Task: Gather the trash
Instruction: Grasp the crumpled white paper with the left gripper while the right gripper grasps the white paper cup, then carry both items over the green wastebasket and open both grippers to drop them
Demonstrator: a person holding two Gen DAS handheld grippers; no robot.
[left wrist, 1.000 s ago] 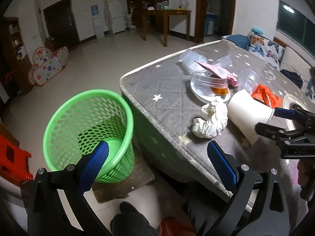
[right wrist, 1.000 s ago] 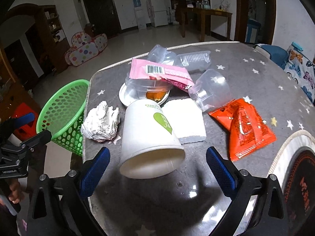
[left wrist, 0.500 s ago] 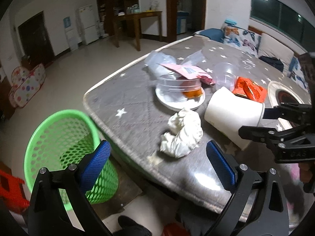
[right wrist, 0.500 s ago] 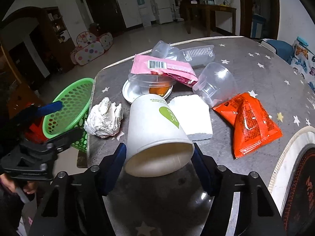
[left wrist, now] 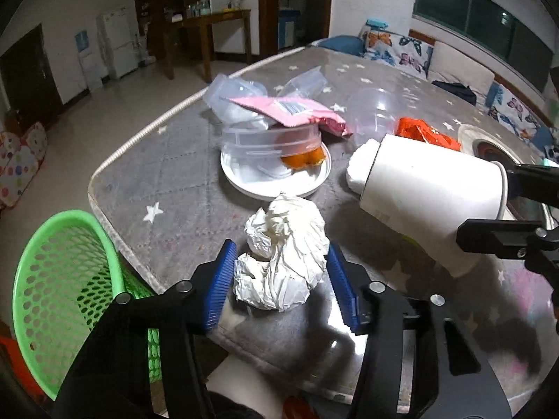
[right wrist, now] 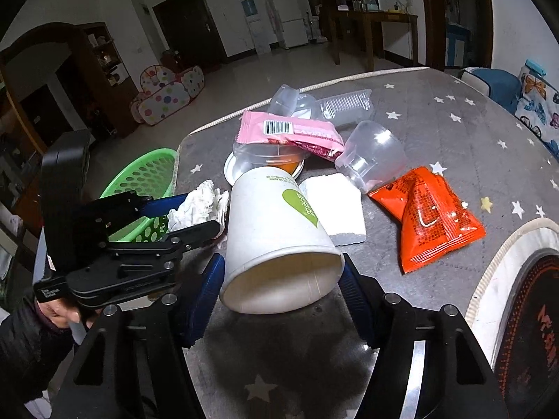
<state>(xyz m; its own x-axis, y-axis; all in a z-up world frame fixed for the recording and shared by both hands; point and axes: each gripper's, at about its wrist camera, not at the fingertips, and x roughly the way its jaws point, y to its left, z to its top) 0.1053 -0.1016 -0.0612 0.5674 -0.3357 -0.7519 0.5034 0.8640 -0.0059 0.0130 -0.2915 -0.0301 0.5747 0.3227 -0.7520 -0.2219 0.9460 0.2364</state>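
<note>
The left gripper [left wrist: 279, 276] sits over the near edge of the grey star-patterned bench [left wrist: 181, 188], its blue fingers [left wrist: 220, 279] on either side of a crumpled white paper wad [left wrist: 283, 262]. The jaws have just been closing, with the wad between them; the right pad touches the paper, while the left pad appears just short of it, so a firm grasp is not yet evident. The green mesh wastebasket [left wrist: 63, 279] stands on the floor at 8 o'clock of the wad, off the bench edge.

The right gripper [right wrist: 279, 279] is clenched on a white paper cup [right wrist: 276, 230] with a green leaf mark, both pads pressed against the cup near its open rim, which faces the camera. In the left wrist view the cup appears tilted, at 3 o'clock of the wad.

At 12 o'clock of the cup lies a white plate [right wrist: 230, 171] bearing a clear plastic tub [right wrist: 258, 157] with something orange inside, and a pink snack wrapper [right wrist: 290, 132] rests across the tub. A white foam block [right wrist: 335, 209] lies beside the cup at 1 o'clock, a clear plastic cup [right wrist: 374, 157] beyond it, and an orange-red snack packet [right wrist: 429, 216] at 3 o'clock.
</note>
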